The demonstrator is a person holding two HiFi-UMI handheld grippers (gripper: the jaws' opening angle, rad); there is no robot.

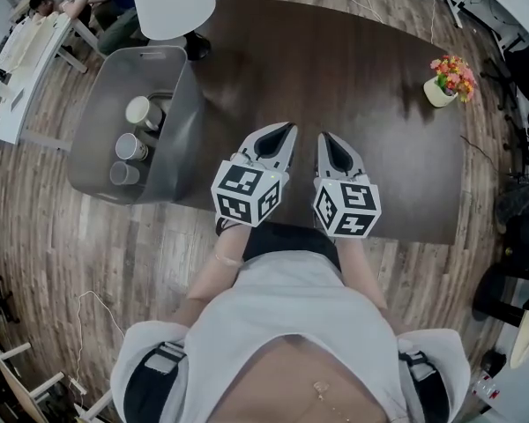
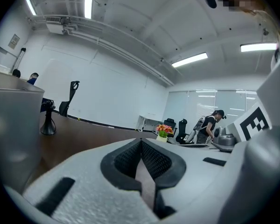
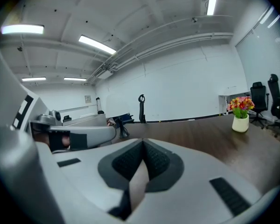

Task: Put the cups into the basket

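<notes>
Dark table, left tongs and right tongs side by side, level, both closed, empty.

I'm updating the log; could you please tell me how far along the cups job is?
Done: three cups sit in the basket. In hand: nothing; left gripper and right gripper are shut, empty. Left: seemingly nothing; the table shows only a flowerpot.

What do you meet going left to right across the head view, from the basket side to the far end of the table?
basket with cups inside → left gripper → right gripper → flower pot
</notes>
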